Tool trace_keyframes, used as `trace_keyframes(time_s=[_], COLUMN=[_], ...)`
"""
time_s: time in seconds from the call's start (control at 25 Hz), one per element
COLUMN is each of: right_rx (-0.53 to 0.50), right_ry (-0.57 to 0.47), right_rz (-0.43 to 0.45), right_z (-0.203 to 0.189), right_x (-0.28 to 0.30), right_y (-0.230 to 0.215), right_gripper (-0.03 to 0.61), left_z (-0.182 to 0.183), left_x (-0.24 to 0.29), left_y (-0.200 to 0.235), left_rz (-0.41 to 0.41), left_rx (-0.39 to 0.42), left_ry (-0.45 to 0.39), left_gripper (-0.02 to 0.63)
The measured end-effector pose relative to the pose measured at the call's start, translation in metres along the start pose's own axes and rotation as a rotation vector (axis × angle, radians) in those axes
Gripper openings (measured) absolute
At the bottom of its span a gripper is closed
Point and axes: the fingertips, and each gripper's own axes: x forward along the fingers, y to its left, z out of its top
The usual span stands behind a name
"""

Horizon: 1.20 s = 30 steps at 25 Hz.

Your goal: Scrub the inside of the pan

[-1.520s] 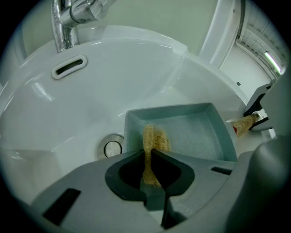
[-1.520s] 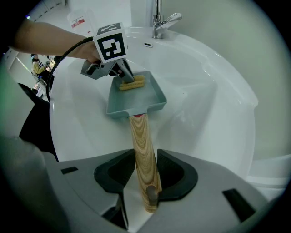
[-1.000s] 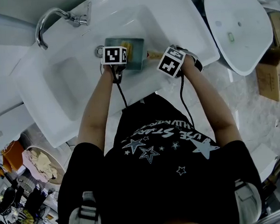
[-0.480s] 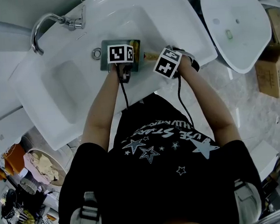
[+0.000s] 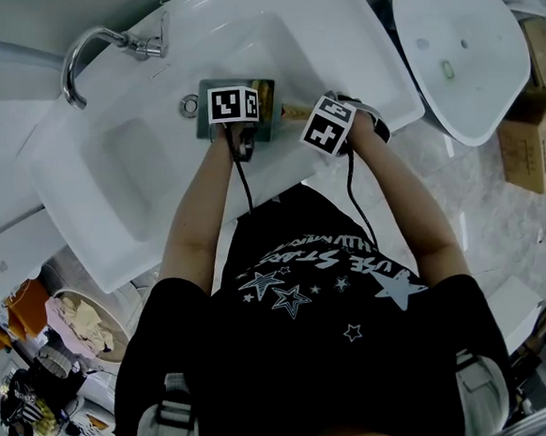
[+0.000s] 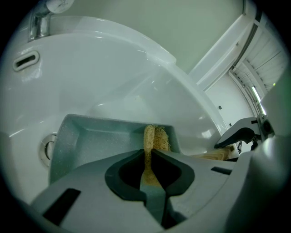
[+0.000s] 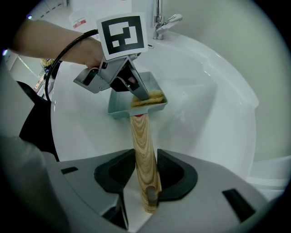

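- Two pairs of jaws are in play, and each is closed on something. The left gripper (image 6: 149,154) pinches a tan fibrous scrubber (image 6: 155,138) between jaws drawn narrow. The right gripper (image 7: 145,160) clamps the wooden handle (image 7: 142,132), its jaws parted only as far as the handle fills them.
- Straight out from the left jaws, the scrubber's free end pokes forward into the grey-green pan (image 6: 97,136). It meets the inside at the corner ahead and slightly right of those jaws.
- Most of the pan's bare floor lies ahead and to the left of the left jaws.
- From the right jaws, the handle runs straight ahead along the line they point, with the pan at its far end. The scrubber sits just inside the wall nearest the handle.
- The pan lies low in the white sink (image 7: 207,113), and the drain (image 6: 47,148) is just past its left edge as seen from the left jaws.
- My judgement is that scrubbing is under way. The next stroke probably calls for the left jaws to sweep leftward, away from the handle and along its long axis, while the right jaws brace the pan.
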Motion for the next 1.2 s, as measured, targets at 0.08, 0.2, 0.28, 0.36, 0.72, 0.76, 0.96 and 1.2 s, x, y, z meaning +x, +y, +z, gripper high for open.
trace_keyframes(time_s=[0.08,0.2,0.28,0.36,0.72,0.76,0.96,1.2], right_rx=[0.0,0.001,0.002,0.003,0.013,0.014,0.013,0.008], right_ry=[-0.002,0.001,0.003,0.004,0.009,0.011,0.013,0.028], right_rz=[0.001,0.001,0.002,0.002,0.008,0.009,0.013,0.006], right_z=[0.0,0.0,0.0,0.0,-0.001,-0.001,-0.001,0.0], right_x=[0.0,0.0,0.0,0.001,0.0,0.0,0.0,0.001], right_y=[0.0,0.0,0.0,0.0,0.0,0.0,0.0,0.0], right_gripper=[0.146,0.146,0.146,0.146,0.147,0.147,0.147,0.147], left_z=[0.0,0.0,0.0,0.0,0.001,0.001,0.001,0.001], left_x=[-0.001,-0.005,-0.008,-0.01,-0.022,-0.023,-0.03,-0.032], left_y=[0.005,0.018,0.03,0.043,0.087,0.09,0.107,0.11], left_rz=[0.009,0.033,0.057,0.081,0.168,0.176,0.225,0.228], left_rx=[-0.007,-0.013,-0.016,-0.025,-0.063,-0.063,-0.101,-0.115], left_ry=[-0.002,-0.005,-0.008,-0.01,-0.017,-0.017,-0.033,-0.049], left_gripper=[0.051,0.051,0.051,0.051,0.051,0.051,0.051,0.049])
